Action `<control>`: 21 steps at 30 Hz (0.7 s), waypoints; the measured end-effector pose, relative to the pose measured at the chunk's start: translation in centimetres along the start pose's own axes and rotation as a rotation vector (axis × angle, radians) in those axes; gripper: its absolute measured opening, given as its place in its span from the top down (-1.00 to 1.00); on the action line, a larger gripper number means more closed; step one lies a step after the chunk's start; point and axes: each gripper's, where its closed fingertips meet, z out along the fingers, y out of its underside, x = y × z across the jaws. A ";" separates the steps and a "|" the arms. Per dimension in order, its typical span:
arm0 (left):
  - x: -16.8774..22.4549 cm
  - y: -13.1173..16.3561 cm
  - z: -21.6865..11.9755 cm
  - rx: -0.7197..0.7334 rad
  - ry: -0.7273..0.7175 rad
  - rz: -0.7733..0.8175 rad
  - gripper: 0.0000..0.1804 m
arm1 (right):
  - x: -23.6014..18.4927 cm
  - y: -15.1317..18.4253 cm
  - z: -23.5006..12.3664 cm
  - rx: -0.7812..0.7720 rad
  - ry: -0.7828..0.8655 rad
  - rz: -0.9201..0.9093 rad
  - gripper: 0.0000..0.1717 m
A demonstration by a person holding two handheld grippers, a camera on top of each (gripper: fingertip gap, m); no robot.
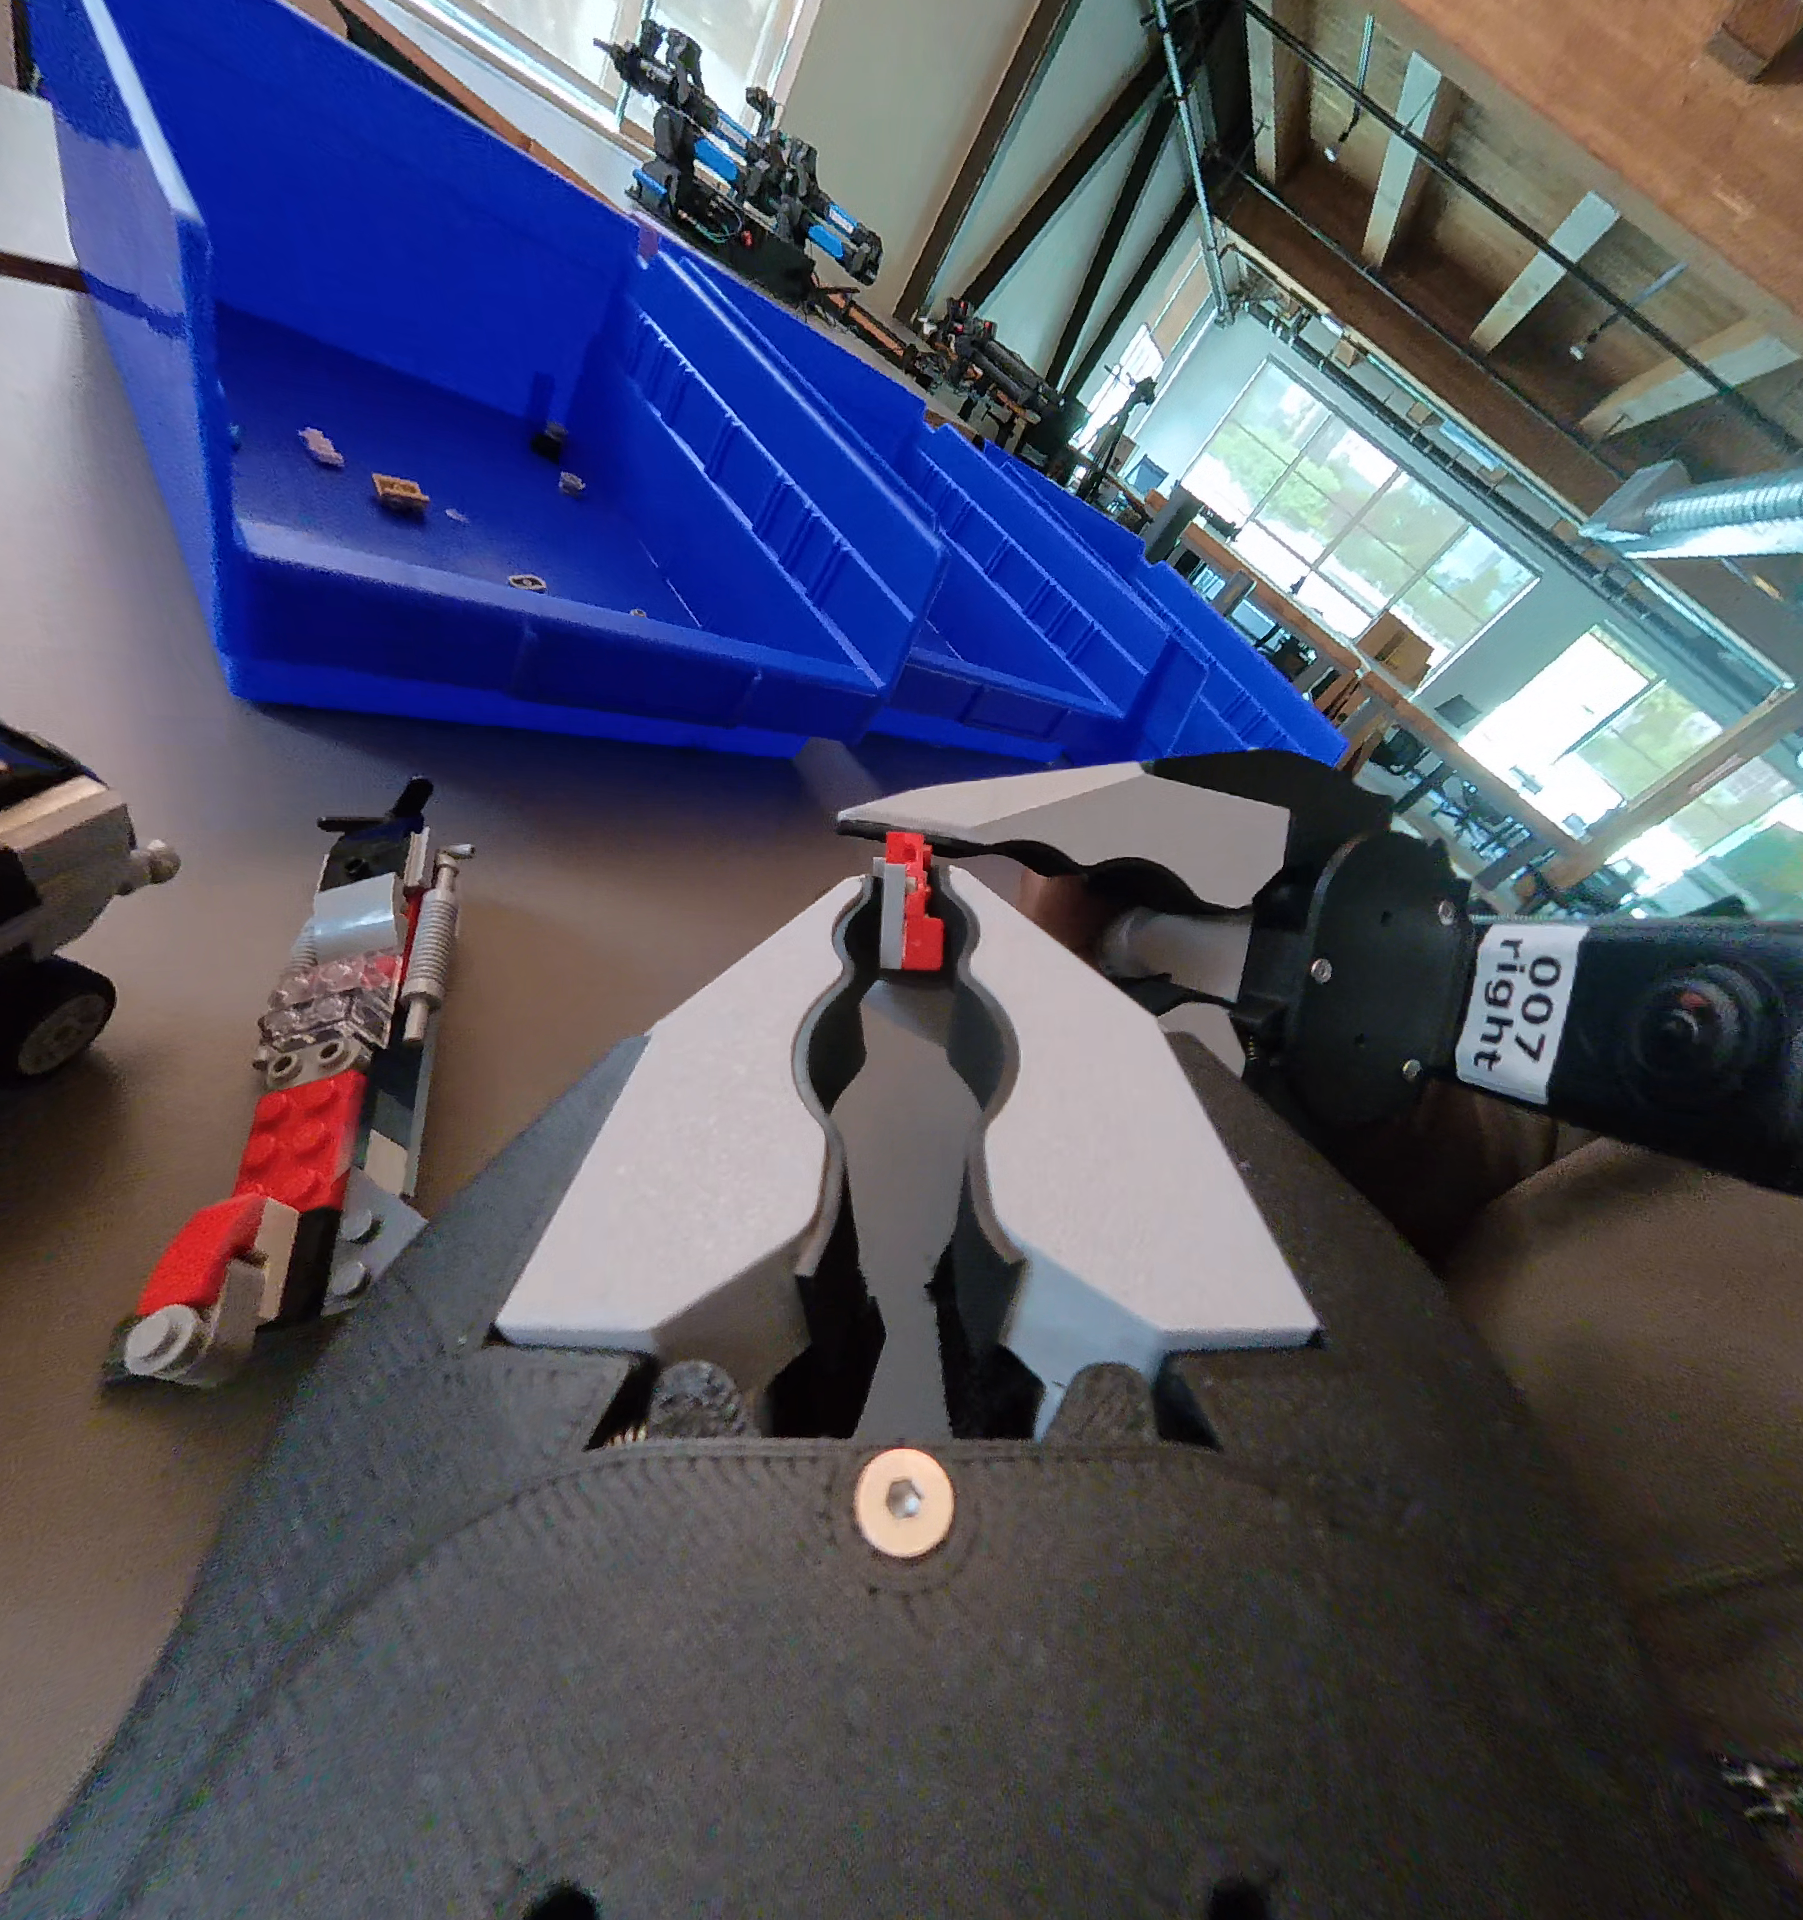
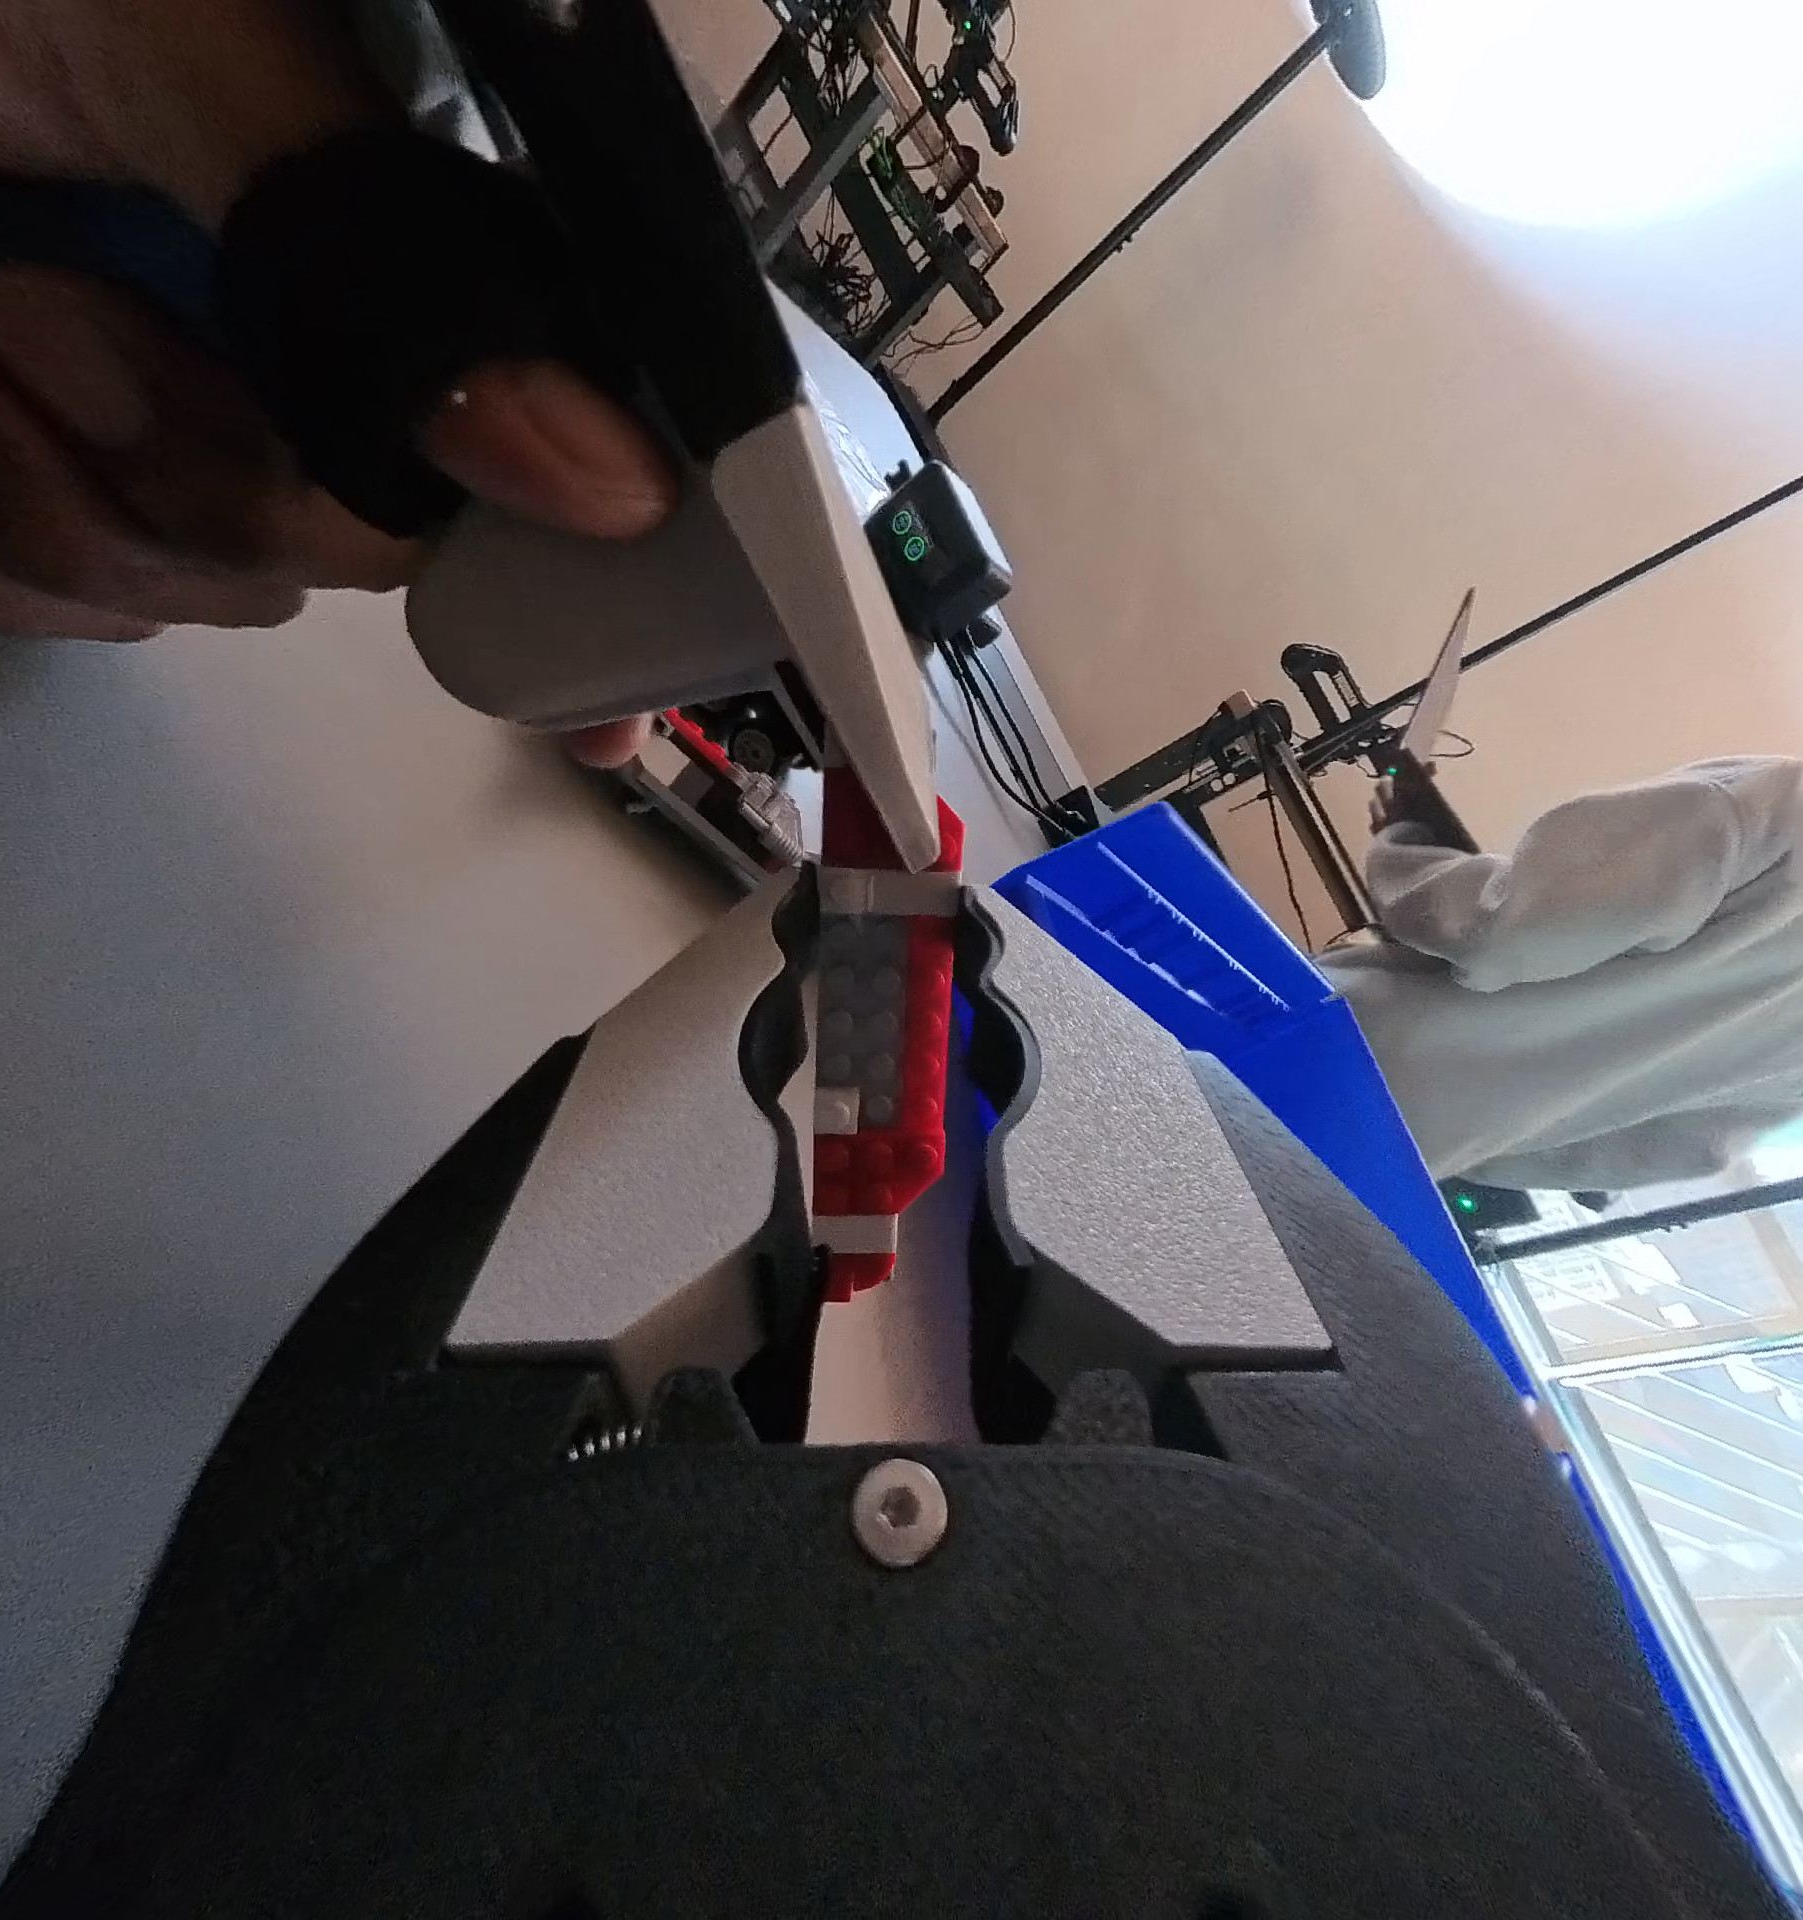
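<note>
Lying on the grey table (image 1: 585, 831) at far left: a wheeled brick vehicle (image 1: 24, 935), then a long red, grey and clear brick assembly (image 1: 315, 1091) with a spring rod. Standing behind: a row of blue bins (image 1: 564, 520), small loose pieces scattered in the nearest. Pointing forward at centre, tilted: left gripper (image 1: 902, 914), fingers pinching the edge of a red-and-grey brick piece (image 1: 912, 920). Reaching in from the right, turned sideways: right gripper (image 2: 881, 914), fingers clamping the same studded piece across its width, a hand (image 2: 253, 395) visible beyond.
</note>
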 end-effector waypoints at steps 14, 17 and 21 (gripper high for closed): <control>-0.5 0.2 -0.1 0.010 0.059 -0.218 0.89 | -0.2 0.2 0.2 -0.028 0.042 -0.072 0.71; -0.7 0.2 -0.1 0.012 0.067 -0.256 0.89 | -0.3 0.2 0.2 -0.025 0.030 -0.043 0.70; -1.1 0.0 -0.1 0.023 0.089 -0.337 0.90 | -0.3 0.1 0.2 -0.019 0.028 -0.021 0.70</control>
